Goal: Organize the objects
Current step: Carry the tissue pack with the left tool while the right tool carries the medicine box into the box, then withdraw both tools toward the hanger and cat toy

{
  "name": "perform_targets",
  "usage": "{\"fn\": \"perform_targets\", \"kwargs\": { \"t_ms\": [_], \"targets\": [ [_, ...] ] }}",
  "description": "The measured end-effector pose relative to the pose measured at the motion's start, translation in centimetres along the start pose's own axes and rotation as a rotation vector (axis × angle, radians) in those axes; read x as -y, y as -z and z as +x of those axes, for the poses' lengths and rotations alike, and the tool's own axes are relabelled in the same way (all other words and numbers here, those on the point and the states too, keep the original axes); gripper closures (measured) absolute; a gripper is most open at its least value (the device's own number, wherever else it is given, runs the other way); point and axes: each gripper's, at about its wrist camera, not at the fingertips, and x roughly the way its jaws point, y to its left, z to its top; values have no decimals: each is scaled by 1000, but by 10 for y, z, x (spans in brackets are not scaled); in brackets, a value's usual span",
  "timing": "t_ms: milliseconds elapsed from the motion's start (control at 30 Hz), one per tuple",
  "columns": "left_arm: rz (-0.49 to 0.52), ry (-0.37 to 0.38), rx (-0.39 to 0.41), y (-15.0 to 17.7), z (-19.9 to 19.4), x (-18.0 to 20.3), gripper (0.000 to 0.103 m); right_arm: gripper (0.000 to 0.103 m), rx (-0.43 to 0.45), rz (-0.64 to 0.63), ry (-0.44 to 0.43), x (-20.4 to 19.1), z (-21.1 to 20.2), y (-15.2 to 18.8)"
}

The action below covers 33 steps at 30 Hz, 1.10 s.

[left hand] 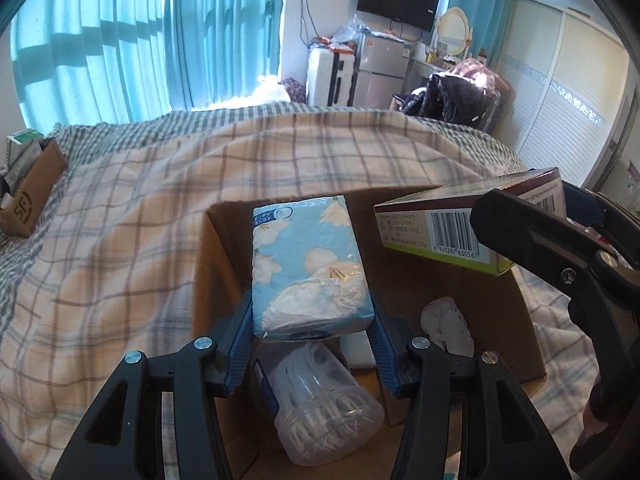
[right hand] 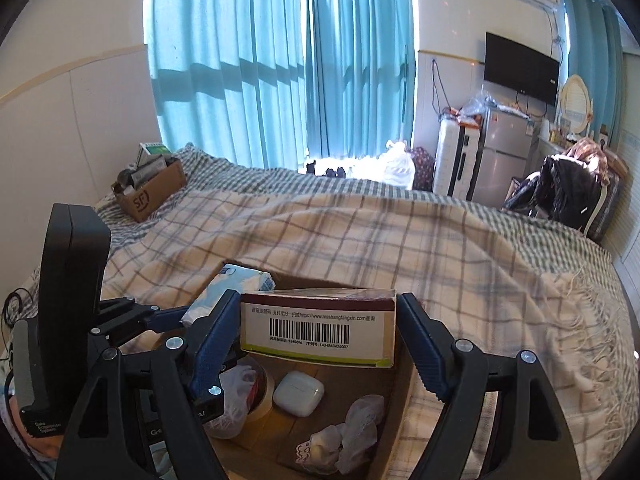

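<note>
My left gripper [left hand: 314,320] is shut on a blue tissue pack [left hand: 310,264] and holds it above an open cardboard box [left hand: 208,264] on the bed. My right gripper [right hand: 320,332] is shut on a maroon and green carton with a barcode [right hand: 318,326], held over the same box [right hand: 404,384]; the carton also shows in the left wrist view [left hand: 468,224]. The tissue pack shows left of the carton in the right wrist view [right hand: 236,284]. In the box lie a clear plastic jar [left hand: 324,408], a white earbud case [right hand: 298,388], crumpled white lace [right hand: 348,436] and a tape roll [right hand: 262,396].
A plaid blanket [right hand: 360,232] covers the bed. A second cardboard box with small items [right hand: 150,188] stands at the bed's far left corner. Blue curtains, a suitcase, a fridge [right hand: 502,160] and a chair with clothes stand beyond the bed.
</note>
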Motion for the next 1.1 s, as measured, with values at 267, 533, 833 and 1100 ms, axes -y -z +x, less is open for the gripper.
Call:
{"fn": "perform_targets", "kwargs": {
  "t_ms": [267,533,833,1100],
  "targets": [
    [-7,-15,-7,6,-8,5,12,17,28,87,8,20,-18,-4],
    [23,-36,68,7,-76,16,12,14,81,66,47,15,-91,-16],
    [-9,-31,201,15,-167,15,1,5,157,-2,101,-8,-190,-21],
    [-38,-109,262,44,-205,3,0,0,150,-54,144,-32,-213,6]
  ]
}}
